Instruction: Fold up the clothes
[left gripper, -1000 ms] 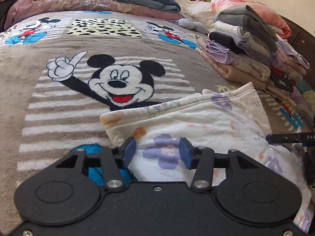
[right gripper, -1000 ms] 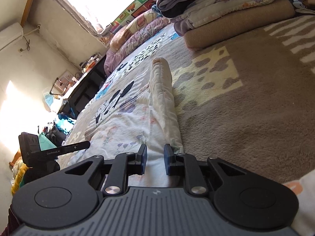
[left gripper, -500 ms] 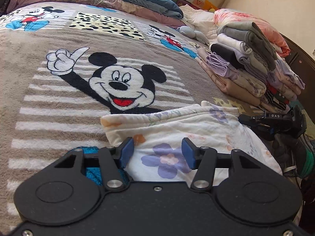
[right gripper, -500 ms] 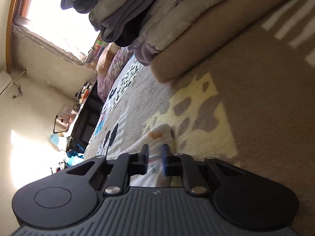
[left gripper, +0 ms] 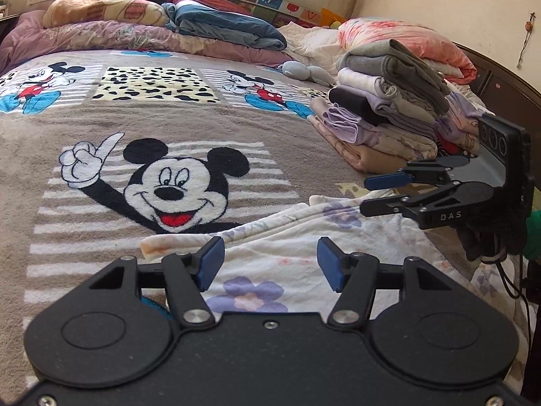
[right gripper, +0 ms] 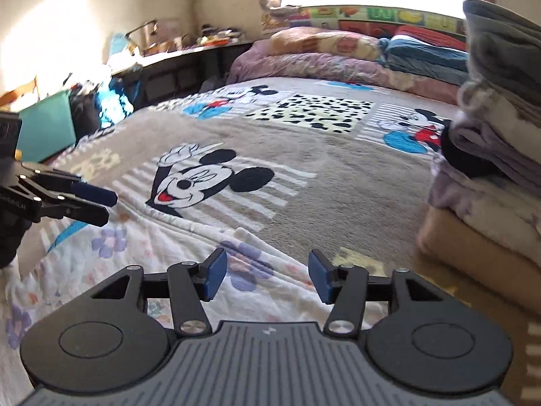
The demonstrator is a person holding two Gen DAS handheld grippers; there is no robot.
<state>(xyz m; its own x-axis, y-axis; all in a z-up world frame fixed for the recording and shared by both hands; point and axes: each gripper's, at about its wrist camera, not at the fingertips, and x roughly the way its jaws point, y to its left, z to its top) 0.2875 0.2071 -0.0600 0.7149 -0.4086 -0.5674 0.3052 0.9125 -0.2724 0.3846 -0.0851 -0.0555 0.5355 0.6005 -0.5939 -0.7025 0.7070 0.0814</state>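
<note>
Nearest in the left wrist view, the left hand-held gripper (left gripper: 268,265) hangs just above the floral garment (left gripper: 304,247), its jaws opening with blue pads well apart; cloth lies under the gap, but neither pad presses on it, so nothing is held. Likely it has let go so the fold can settle flat.

The garment lies on the bed, spread across the near edge of the blanket (left gripper: 135,118), with its folded far edge just short of the big mouse face. It sits there probably because this open patch gives room to work.

The right hand-held gripper (right gripper: 265,275) is to the right, above the garment's right end. Its jaws are also opening, and they are empty: in its own view the pads stand apart over the cloth, and from the left view its fingers (left gripper: 389,180) point inward, clear of the fabric. Both seem free for the next fold or a lift.

Farther right, the stack (left gripper: 382,115) of folded clothes rests near the bed's far side, a fair guess at where this piece goes. Beyond lie pillows (left gripper: 104,10) and rolled quilts by the wall.
</note>
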